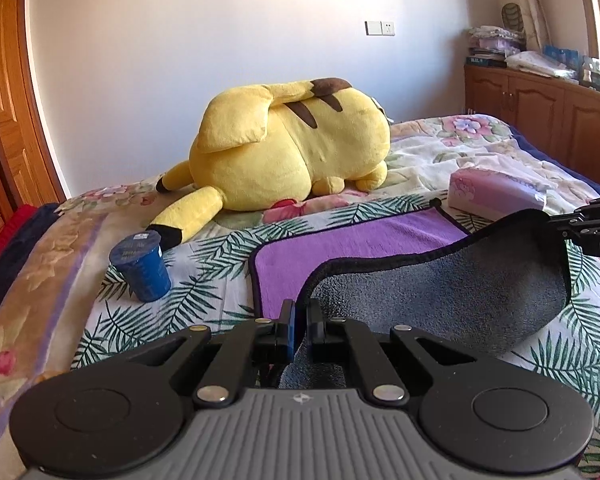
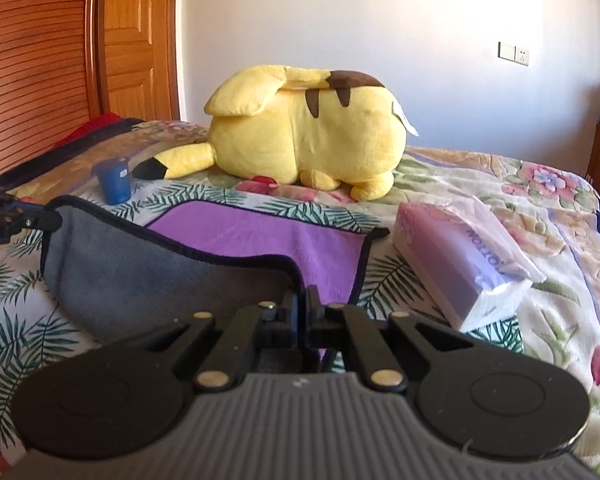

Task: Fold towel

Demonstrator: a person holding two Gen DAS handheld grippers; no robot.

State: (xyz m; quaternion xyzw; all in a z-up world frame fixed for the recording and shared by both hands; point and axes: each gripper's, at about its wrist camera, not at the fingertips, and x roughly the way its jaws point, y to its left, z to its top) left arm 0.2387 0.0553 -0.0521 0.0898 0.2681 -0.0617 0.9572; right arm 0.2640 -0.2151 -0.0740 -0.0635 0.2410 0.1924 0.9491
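A towel [image 1: 360,240], purple on one face and grey on the other with a black hem, lies on the bed. Its near edge is lifted, showing the grey side [image 1: 440,288]. My left gripper [image 1: 300,312] is shut on the towel's near left corner. My right gripper [image 2: 302,300] is shut on the near right corner and shows at the right edge of the left wrist view [image 1: 556,220]. The towel also shows in the right wrist view [image 2: 260,236], with the left gripper [image 2: 48,218] holding its far corner there.
A big yellow plush toy [image 1: 296,148] lies behind the towel. A blue cup [image 1: 142,266] stands left of it. A tissue pack [image 1: 496,192] lies at its right. The bed has a floral cover [image 1: 480,144]. Wooden cabinets [image 1: 540,108] stand right, a wooden door [image 2: 136,40] left.
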